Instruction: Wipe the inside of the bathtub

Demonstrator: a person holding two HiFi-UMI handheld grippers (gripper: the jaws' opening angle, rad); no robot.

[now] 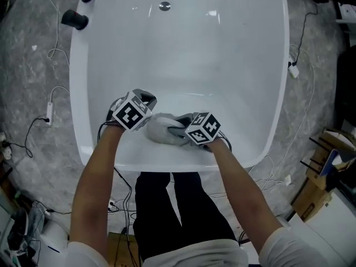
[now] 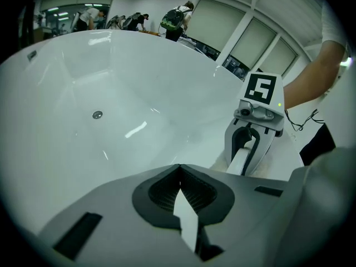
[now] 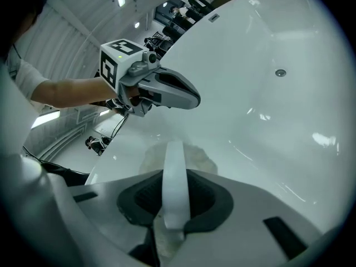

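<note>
Right gripper (image 3: 173, 213) is clamped shut on the grey cloth (image 1: 160, 130), which lies on the near slope of the white bathtub (image 1: 261, 93), lower centre of the head view. Left gripper (image 1: 146, 100), just left of the cloth, has its jaws together, empty. The drain (image 1: 164, 6) sits top centre.

Bathtub (image 1: 222, 65) far end cropped, cloth (image 1: 161, 129) partly hidden

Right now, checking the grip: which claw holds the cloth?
The right claw, shut on the grey cloth; the left claw is shut on nothing.
</note>
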